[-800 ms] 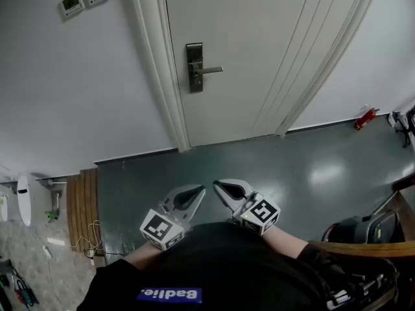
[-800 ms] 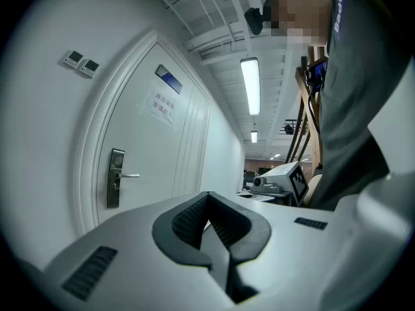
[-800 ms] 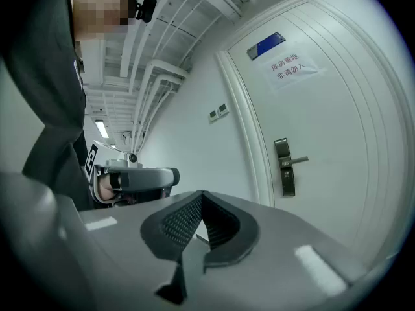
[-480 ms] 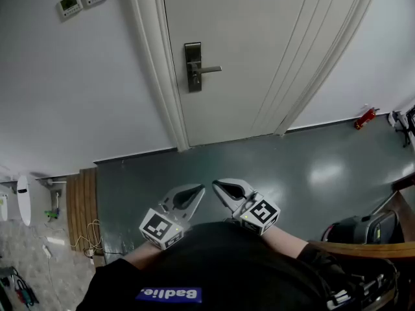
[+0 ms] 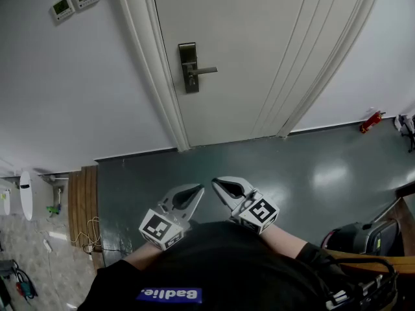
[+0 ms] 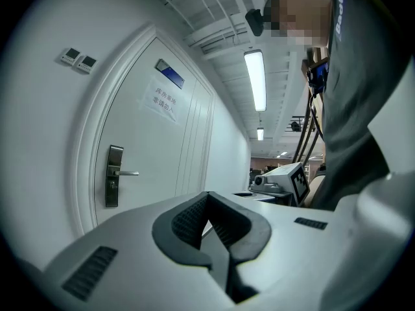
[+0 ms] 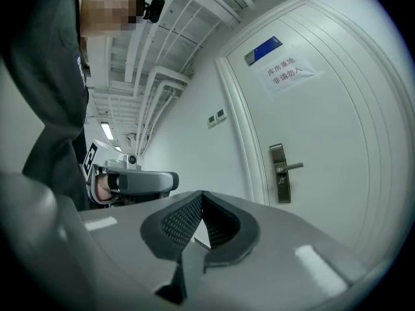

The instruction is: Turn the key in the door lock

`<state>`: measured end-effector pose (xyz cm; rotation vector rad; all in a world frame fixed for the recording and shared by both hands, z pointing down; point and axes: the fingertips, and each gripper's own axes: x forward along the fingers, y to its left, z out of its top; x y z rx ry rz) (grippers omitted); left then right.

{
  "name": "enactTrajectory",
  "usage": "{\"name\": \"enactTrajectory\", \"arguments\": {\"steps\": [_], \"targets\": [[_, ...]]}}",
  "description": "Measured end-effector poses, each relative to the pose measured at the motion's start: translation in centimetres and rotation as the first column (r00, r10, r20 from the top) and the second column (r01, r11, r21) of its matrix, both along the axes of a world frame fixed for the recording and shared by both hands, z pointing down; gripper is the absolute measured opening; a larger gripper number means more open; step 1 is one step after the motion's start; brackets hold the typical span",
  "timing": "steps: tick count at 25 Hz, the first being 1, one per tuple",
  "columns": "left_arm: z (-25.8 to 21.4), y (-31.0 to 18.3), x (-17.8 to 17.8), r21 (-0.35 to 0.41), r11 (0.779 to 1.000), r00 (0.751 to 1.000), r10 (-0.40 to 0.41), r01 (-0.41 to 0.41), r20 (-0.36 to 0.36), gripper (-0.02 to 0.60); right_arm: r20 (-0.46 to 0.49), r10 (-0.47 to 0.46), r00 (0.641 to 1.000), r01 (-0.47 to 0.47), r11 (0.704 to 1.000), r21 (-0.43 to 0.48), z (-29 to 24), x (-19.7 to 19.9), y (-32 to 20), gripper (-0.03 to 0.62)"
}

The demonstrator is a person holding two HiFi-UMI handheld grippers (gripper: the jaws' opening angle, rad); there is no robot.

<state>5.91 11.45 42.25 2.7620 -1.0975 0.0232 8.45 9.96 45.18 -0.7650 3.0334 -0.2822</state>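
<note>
Key: I cannot make one out from where I stand; if it sits in the door lock (image 5: 189, 68), it is too small to tell.
Door lock: a tall metal plate near the left edge of the white door (image 5: 259, 50), with a lever handle (image 5: 206, 70) pointing right. I judge the keyhole to be below the lever.
Where it is: well ahead of me across the grey floor (image 5: 292, 167), far from both grippers.
Left gripper (image 5: 198, 190): jaws together, nothing between them, held low at my waist.
Right gripper (image 5: 218, 183): jaws pressed together and empty, just beside the left one.
How it should handle: I expect a key to be small, light, stiff metal, smooth and a little slippery. The lock will likely resist before it gives.
Where to take hold: on the flat head of the key, one pad on each broad face, gripping deep enough that it cannot twist out. I leave the lever alone.
Risk: a shallow pinch may slip as I turn.
</note>
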Motion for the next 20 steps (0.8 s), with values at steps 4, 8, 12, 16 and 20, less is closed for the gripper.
{"name": "enactTrajectory", "arguments": {"steps": [4,8,12,16,20], "targets": [[0.2,-1.5,-0.1,0.003,0.999,0.999,-0.038,0.038,-0.007,-0.006,-0.015,-0.015,1.0,0.016,1.0,0.008,0.4,0.1,-1.7,0.003],[0.2,-4.1,-1.7,0.016,0.998,0.998,-0.056,0.056,-0.017,-0.006,-0.03,-0.022,0.999,0.023,0.999,0.036,0.4,-1.4,-4.0,0.005],[0.8,-8.0,-4.3,0.005,0.999,0.999,-0.042,0.042,-0.026,-0.006,-0.051,0.005,0.999,-0.002,0.999,0.041,0.6,-3.8,-8.0,0.005],[1.1,-13.4,-7.0,-0.01,1.0,0.999,-0.002,0.002,-0.044,-0.006,-0.072,0.045,0.996,-0.042,0.998,0.037,0.9,-6.3,-13.3,0.005],[1.0,-18.6,-9.7,-0.001,0.999,0.998,0.045,-0.045,-0.054,-0.006,-0.091,0.084,0.992,-0.081,0.996,0.026,1.3,-9.1,-18.0,0.005]]}}
